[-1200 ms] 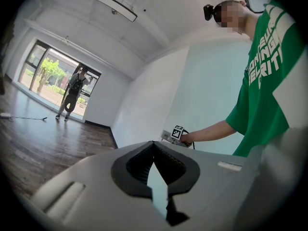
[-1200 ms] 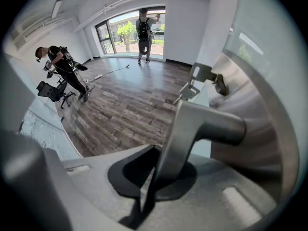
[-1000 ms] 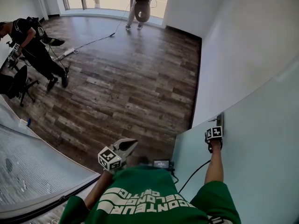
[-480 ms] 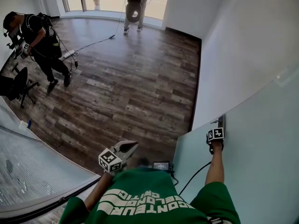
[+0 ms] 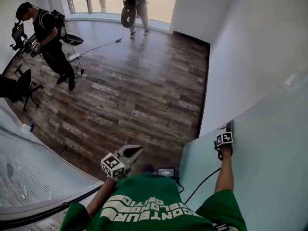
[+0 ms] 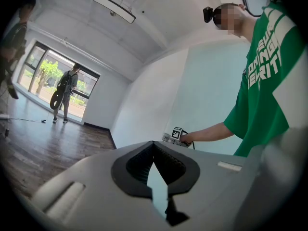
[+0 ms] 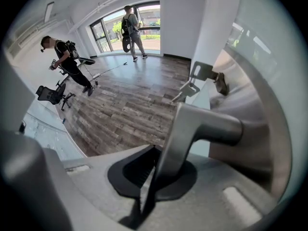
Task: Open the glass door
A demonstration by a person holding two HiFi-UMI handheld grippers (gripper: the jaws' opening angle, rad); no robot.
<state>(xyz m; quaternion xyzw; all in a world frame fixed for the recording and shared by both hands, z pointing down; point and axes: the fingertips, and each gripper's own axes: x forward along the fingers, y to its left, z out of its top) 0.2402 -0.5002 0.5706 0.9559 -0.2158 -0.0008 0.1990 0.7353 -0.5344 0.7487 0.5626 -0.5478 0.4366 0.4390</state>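
Two grippers are working: right gripper (image 7: 153,153) is clamping the lever handle (image 7: 207,124) of the glass door (image 5: 269,143); left gripper (image 6: 154,146) is hovering closed, empty. Swinging the door probably remains.

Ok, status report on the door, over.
Left tool shut, empty. Right tool shut on handle of door. Keys in door. Person at left and person at back, both far off.

Satin metal door handle (image 7: 204,124); wood-grain plank floor (image 5: 134,95)
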